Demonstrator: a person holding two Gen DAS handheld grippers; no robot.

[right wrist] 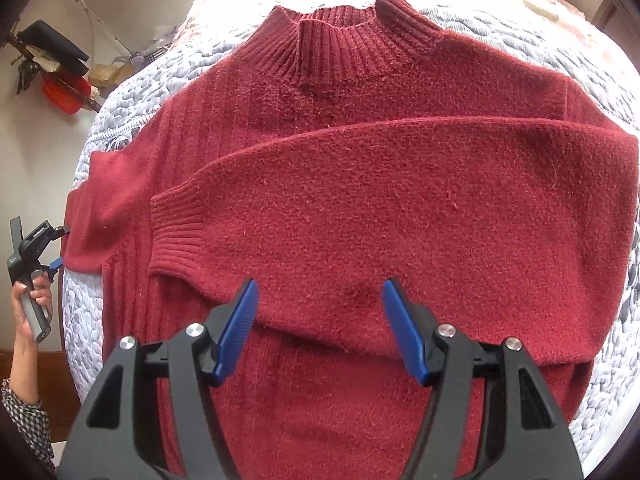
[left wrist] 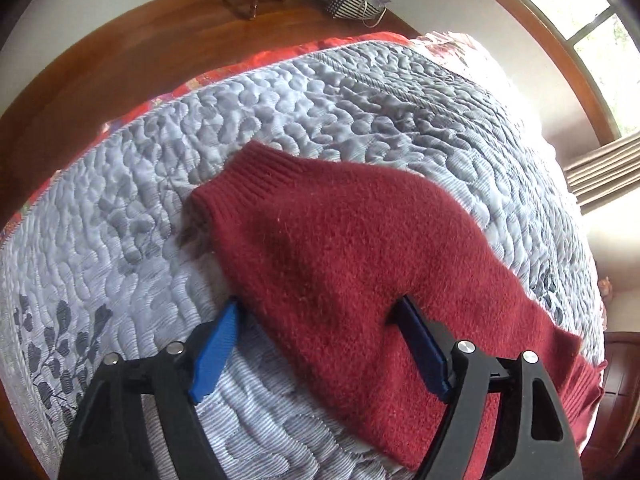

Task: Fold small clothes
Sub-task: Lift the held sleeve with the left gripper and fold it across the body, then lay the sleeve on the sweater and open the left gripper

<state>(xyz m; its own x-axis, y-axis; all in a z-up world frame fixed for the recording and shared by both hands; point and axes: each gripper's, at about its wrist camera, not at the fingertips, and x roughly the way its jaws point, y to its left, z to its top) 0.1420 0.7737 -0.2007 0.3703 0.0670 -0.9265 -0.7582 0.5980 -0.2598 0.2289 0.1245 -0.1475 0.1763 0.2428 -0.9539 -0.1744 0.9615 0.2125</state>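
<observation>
1. Left gripper (left wrist: pixel 316 344): fingers spread wide, straddling the edge of the left sleeve (left wrist: pixel 340 248); one blue pad (left wrist: pixel 420 348) lies on the wool, the other on the quilt (left wrist: pixel 120 200); nothing clamped.
2. Right gripper (right wrist: pixel 316 320): fingers wide apart over the right sleeve (right wrist: pixel 400 208), which lies folded across the chest; gripping nothing.
3. Right view alone shows the collar (right wrist: pixel 344 36), the whole sweater (right wrist: pixel 248 380) flat on the bed, and a hand (right wrist: pixel 30 304) holding the left gripper at the sleeve's edge; left view alone shows a window (left wrist: pixel 600 40).
4. Count: one sweater, two sleeves, two grippers.
</observation>
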